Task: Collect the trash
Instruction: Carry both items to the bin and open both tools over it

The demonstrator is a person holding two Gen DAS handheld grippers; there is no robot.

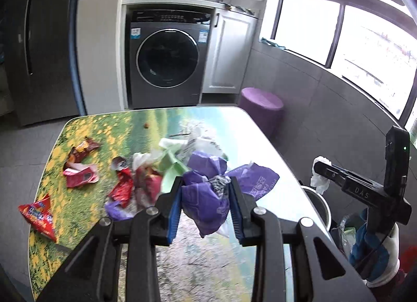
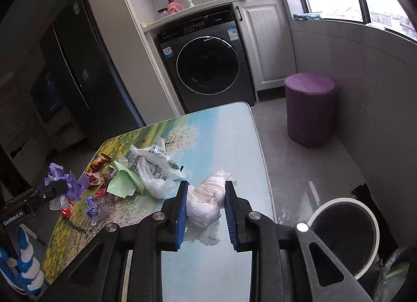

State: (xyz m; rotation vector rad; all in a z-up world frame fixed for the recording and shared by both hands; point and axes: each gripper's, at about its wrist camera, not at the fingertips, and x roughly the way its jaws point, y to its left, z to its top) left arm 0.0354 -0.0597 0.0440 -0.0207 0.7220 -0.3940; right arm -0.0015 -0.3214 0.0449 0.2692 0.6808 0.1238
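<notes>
The left gripper (image 1: 206, 197) squeezed a crumpled purple plastic bag (image 1: 204, 199) above the picture-printed worktop (image 1: 208, 263). The right gripper (image 2: 207, 207) pinched a scrunched white tissue (image 2: 206, 205) just beside the round white-rimmed trash bin (image 2: 344, 237), which stood on the floor by the worktop's edge.

We note grey tiled floor (image 2: 299, 171) and walls, daylit window (image 1: 365, 49), washing machine (image 1: 166, 57) under a counter, white cabinet (image 2: 265, 41), purple stool (image 2: 310, 109), dark fridge (image 1: 39, 41).
</notes>
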